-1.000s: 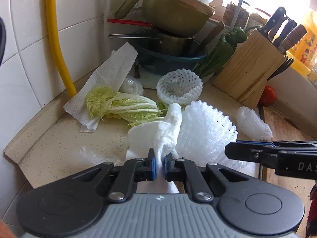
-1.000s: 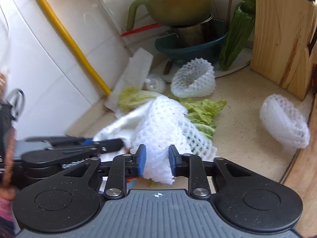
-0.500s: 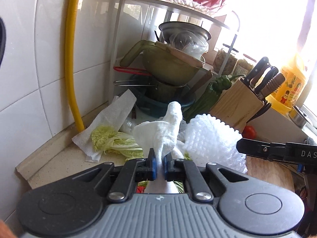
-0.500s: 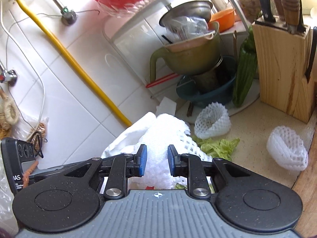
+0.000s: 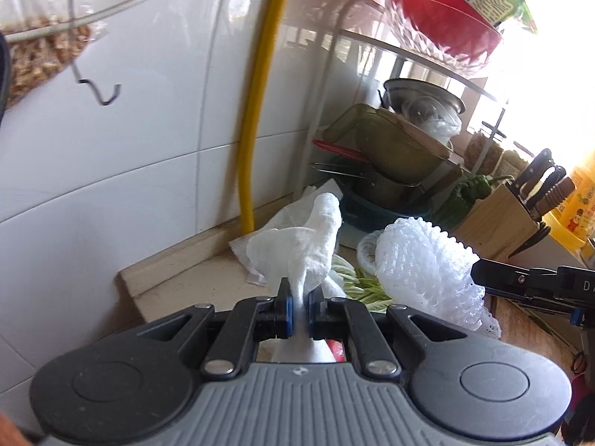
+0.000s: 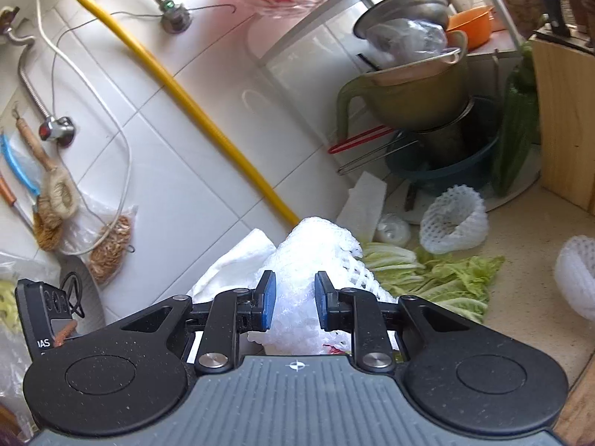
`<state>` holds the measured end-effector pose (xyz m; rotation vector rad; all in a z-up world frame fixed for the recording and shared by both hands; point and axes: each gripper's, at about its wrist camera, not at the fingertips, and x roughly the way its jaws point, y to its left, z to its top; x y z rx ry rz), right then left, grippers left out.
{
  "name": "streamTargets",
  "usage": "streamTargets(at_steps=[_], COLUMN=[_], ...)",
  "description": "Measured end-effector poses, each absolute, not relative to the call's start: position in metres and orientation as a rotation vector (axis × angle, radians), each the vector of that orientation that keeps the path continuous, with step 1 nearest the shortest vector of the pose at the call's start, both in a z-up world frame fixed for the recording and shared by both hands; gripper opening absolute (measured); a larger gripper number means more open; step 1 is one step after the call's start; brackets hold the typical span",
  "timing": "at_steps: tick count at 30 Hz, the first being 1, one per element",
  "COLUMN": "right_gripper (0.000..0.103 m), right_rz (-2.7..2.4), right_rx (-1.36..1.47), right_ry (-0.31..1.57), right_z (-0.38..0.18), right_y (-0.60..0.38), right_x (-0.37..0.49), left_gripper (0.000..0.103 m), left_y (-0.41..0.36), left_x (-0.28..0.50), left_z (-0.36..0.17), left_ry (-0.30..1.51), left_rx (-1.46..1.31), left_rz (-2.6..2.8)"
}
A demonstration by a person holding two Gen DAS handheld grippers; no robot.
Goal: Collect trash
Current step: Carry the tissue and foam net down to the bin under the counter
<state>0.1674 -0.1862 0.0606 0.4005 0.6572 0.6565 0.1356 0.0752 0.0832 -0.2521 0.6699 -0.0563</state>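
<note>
My left gripper [image 5: 300, 306] is shut on a crumpled white paper towel [image 5: 305, 245] and holds it above the counter. My right gripper [image 6: 293, 303] is shut on a white foam fruit net [image 6: 308, 260], also lifted; the net shows in the left wrist view [image 5: 420, 267] beside the towel. On the counter lie cabbage leaves [image 6: 438, 275], two more foam nets [image 6: 453, 219] [image 6: 576, 275], a flat paper towel [image 6: 362, 200] and a small clear plastic piece [image 6: 394, 226].
A dish rack with a green jug [image 6: 409, 89], pots and a blue basin [image 6: 446, 171] stands in the corner. A wooden knife block [image 6: 565, 119] is at right. A yellow hose [image 6: 178, 85] runs down the tiled wall. Brushes and bags hang at left.
Both grippers have risen and drawn back from the counter, carrying the paper towel and the foam net; the counter items look smaller and lower.
</note>
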Motion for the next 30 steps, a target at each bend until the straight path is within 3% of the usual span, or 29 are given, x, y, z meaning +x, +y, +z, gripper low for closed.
streamTargets(at_steps=[9,30], right_gripper=[0.029,0.03], right_rz=[0.852,0.897], right_rx=[0.314,0.144], right_ry=[0.726,1.094], right_z=[0.057,-0.069], right_y=[-0.109,0.06], right_x=[0.158,0.13], left_gripper=[0.005,0.006], left_y=[0.127,0.224], left_x=[0.082,0.033], left_z=[0.076,-0.04], left_ry=[0.672,0.94], left_rx=[-0.294,-0.318], left_rz=[0.116,0.347])
